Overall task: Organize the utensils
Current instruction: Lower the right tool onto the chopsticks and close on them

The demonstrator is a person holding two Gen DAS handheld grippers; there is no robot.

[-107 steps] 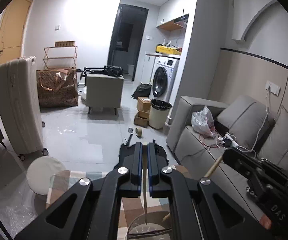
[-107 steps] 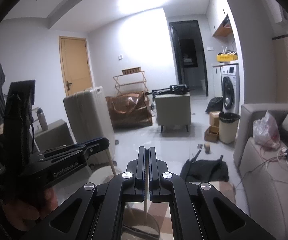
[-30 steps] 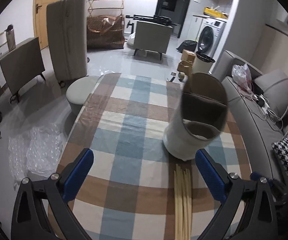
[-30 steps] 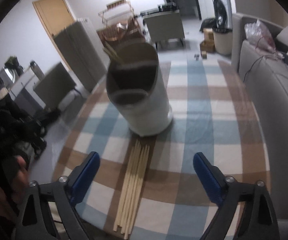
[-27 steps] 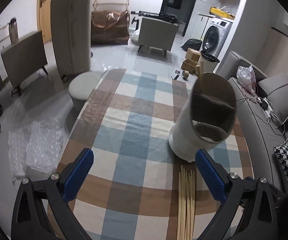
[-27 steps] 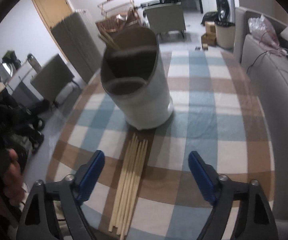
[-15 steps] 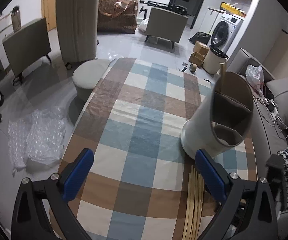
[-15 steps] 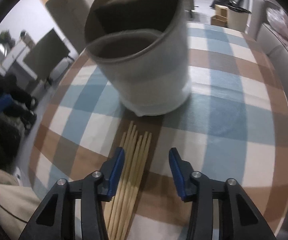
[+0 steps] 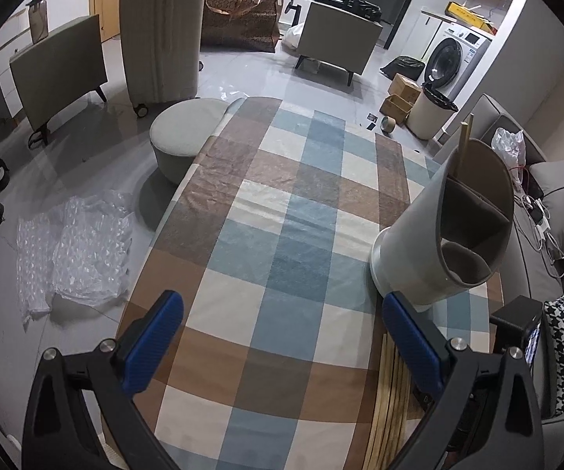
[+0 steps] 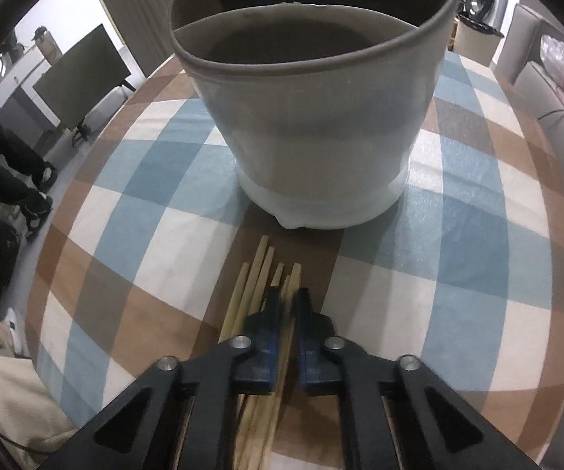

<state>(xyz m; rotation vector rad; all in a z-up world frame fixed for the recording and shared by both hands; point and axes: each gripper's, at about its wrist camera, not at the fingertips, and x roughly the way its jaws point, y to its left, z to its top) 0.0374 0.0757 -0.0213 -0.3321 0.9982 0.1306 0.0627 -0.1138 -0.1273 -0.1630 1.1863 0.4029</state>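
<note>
- The right gripper (image 10: 289, 297), at the lower centre of the right wrist view, has just been closing; its blue pads now pinch one wooden chopstick (image 10: 286, 337) at the right side of the bundle.
- The other chopsticks (image 10: 254, 286) lie flat on the checked tablecloth (image 10: 477, 235), side by side, tips pointing up the frame toward the holder.
- The grey utensil holder (image 10: 313, 117) stands upright just beyond those tips, filling the upper centre; a narrow strip of cloth separates them.
- The left gripper (image 9: 278, 337) hangs released, blue pads spread wide at the lower left and lower right of its view, nothing between them.
- In that view the holder (image 9: 430, 243) sits at the right, near the table's right edge, with one stick (image 9: 462, 145) standing in its rear compartment.
- Bare cloth fills the centre and left of the frame; the table's far edge lies at upper centre.
- A second ago the right jaws stood wide and higher above the bundle.
</note>
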